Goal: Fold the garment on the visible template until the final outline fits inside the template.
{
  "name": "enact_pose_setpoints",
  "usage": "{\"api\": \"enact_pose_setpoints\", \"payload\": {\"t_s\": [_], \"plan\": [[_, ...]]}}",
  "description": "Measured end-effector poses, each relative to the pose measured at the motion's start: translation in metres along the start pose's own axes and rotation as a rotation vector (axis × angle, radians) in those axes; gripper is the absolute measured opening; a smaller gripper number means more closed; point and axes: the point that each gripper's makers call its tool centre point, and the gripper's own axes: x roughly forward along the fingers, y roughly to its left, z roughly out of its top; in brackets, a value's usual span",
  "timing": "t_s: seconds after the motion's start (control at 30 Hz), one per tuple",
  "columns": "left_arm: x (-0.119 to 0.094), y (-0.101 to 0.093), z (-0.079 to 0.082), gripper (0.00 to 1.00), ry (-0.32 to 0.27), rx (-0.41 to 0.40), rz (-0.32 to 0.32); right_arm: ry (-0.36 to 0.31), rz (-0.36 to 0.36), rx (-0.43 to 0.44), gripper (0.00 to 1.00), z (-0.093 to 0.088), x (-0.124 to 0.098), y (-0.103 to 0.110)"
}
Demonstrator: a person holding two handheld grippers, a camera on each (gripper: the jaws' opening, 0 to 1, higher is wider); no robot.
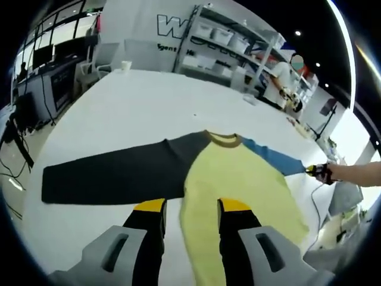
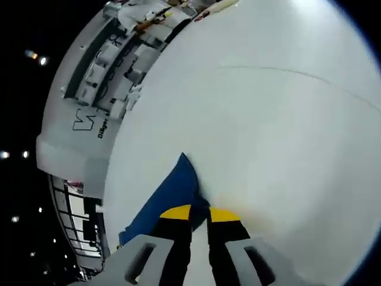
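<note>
A long-sleeved garment lies spread flat on the white table [image 1: 137, 107]. Its body [image 1: 238, 179] is yellow, with a dark grey sleeve [image 1: 113, 173] stretched out to the left and a blue sleeve [image 1: 274, 158] running right. My left gripper [image 1: 191, 208] hovers open over the lower part of the yellow body, nothing between its jaws. My right gripper [image 1: 321, 171] holds the far end of the blue sleeve. In the right gripper view the right gripper [image 2: 199, 213] is shut on the blue sleeve [image 2: 169, 193], its jaws nearly together.
A thin line [image 2: 286, 71] crosses the table top. Shelves with white bins [image 1: 226, 42] and a person [image 1: 280, 77] are behind the table. Desks with monitors [image 1: 53, 65] stand at the left. A small cup [image 1: 126, 65] sits at the far table edge. A forearm [image 1: 360, 174] enters from the right.
</note>
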Motion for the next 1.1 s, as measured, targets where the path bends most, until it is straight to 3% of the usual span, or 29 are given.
{"api": "enact_pose_setpoints", "payload": {"t_s": [0.13,0.2,0.4,0.63,0.67,0.87,0.93,1.0,1.1], "plan": [[0.000,-0.001,0.000,0.35,0.000,0.003,0.001,0.005,-0.028,-0.035,0.00,0.004,0.003,-0.001],[0.000,-0.001,0.000,0.34,0.000,0.003,0.002,-0.023,-0.032,-0.046,0.00,0.010,0.002,0.001],[-0.001,0.000,0.000,0.34,-0.003,-0.002,0.004,-0.067,0.004,-0.118,0.00,0.021,-0.003,0.012],[0.000,-0.002,-0.003,0.34,-0.008,-0.011,-0.006,-0.133,0.019,-0.327,0.00,0.028,-0.020,0.032],[0.000,-0.002,-0.003,0.34,-0.009,-0.010,-0.007,-0.169,0.032,-0.401,0.00,0.032,-0.022,0.039],[-0.002,-0.005,-0.001,0.36,-0.028,-0.015,-0.018,-0.245,0.045,-0.577,0.00,0.038,-0.031,0.063],[-0.004,-0.006,0.001,0.37,-0.037,-0.015,-0.023,-0.254,0.066,-0.573,0.00,0.039,-0.030,0.069],[-0.005,-0.007,0.002,0.41,-0.046,-0.019,-0.027,-0.276,0.082,-0.639,0.00,0.043,-0.032,0.081],[-0.008,-0.007,0.003,0.47,-0.057,-0.025,-0.029,-0.291,0.126,-0.671,0.00,0.042,-0.035,0.102]]}}
